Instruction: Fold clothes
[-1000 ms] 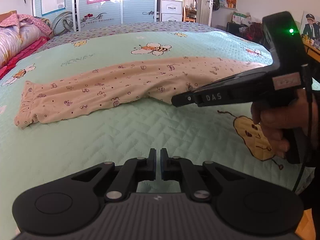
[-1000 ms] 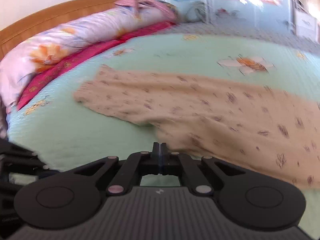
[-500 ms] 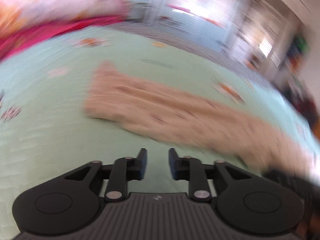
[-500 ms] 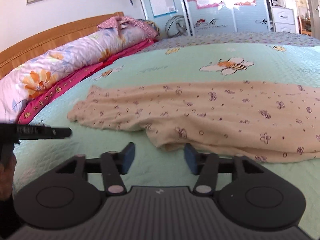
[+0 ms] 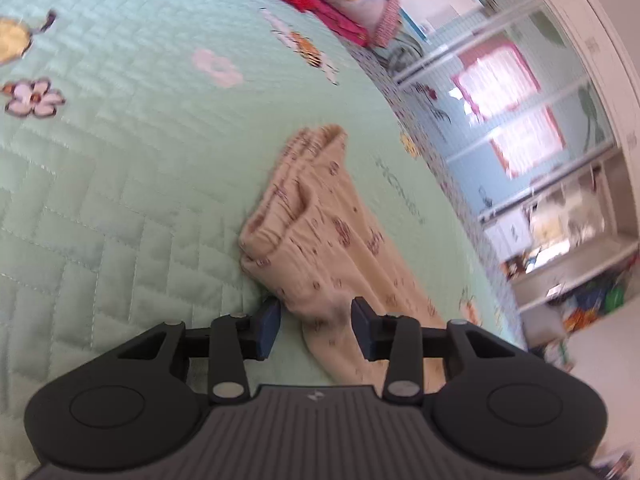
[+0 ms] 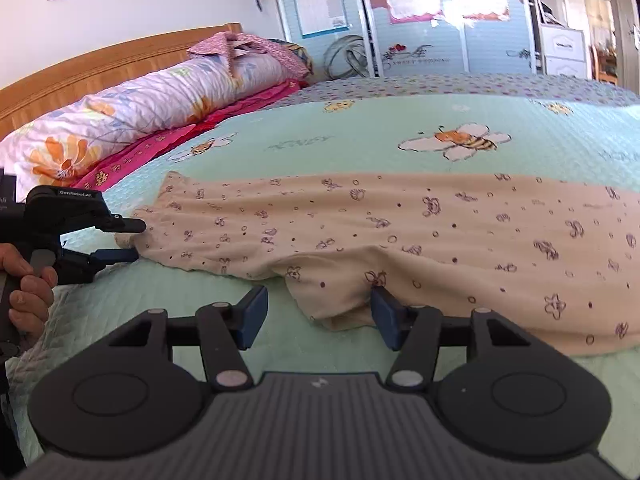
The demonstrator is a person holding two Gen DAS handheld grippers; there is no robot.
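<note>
Currently: 1 beige printed garment [image 6: 400, 236], lying long and flat on the green quilt [image 6: 400, 136]. Left gripper [image 5: 315, 322]: jaws wide, straddling the garment's narrow cuff end. Right gripper [image 6: 318, 312]: jaws wide, a protruding fold of the near edge between them, right pad touching cloth. Step judged: both tools placed for a pinch; next calls for closing on cloth only, not quilt. Legible: "GenRobot.AI" on the left tool, "HONEY" on the quilt.

The left gripper [image 5: 316, 326], jaws spread, straddles the beige trousers' [image 5: 320, 232] edge on the green quilt [image 5: 100, 160].
</note>
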